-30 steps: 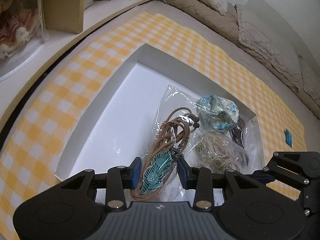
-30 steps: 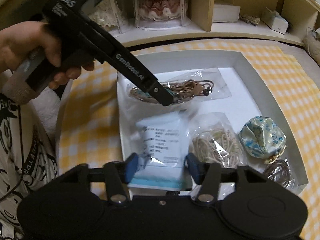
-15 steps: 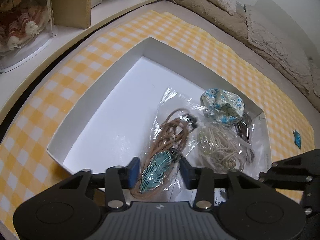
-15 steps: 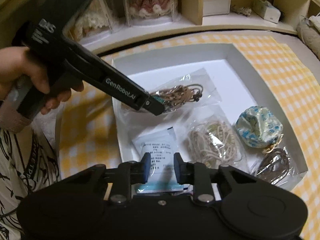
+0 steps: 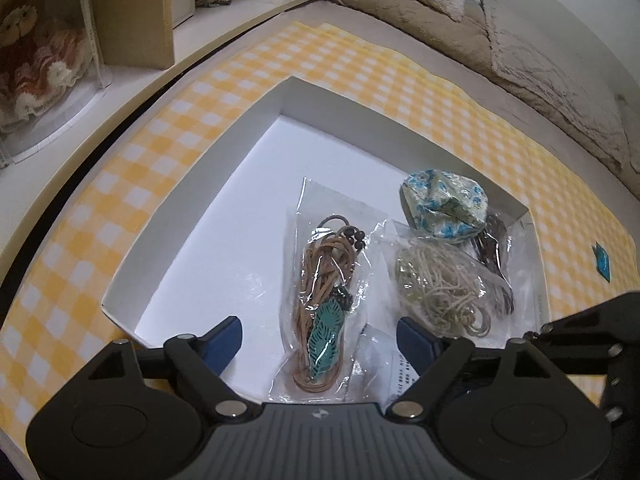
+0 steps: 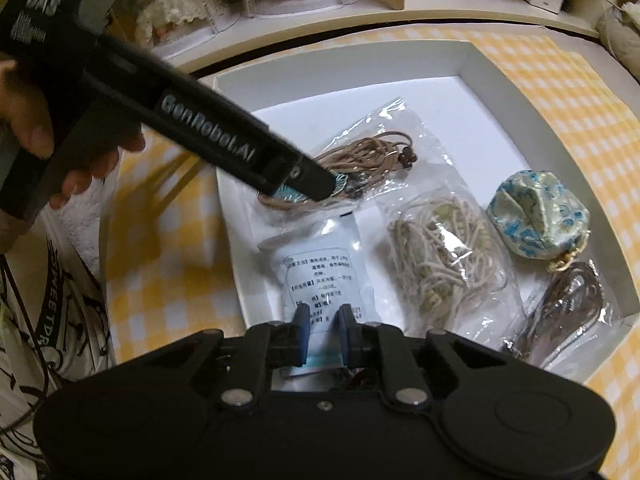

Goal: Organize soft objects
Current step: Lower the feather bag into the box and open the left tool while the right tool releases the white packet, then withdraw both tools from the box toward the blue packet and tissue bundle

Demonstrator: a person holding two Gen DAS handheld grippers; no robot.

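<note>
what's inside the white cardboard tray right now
The white cardboard tray holds a clear bag of brown cord, a printed white packet, a bag of cream cord, a blue floral pouch, dark cord. Underneath is hidden.

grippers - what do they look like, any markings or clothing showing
Both are matte black plastic with silver screws and blue fingers. The left gripper carries white "GenRobot.AI" and "DAS" lettering on its body. The person wears a white top with black print.
</note>
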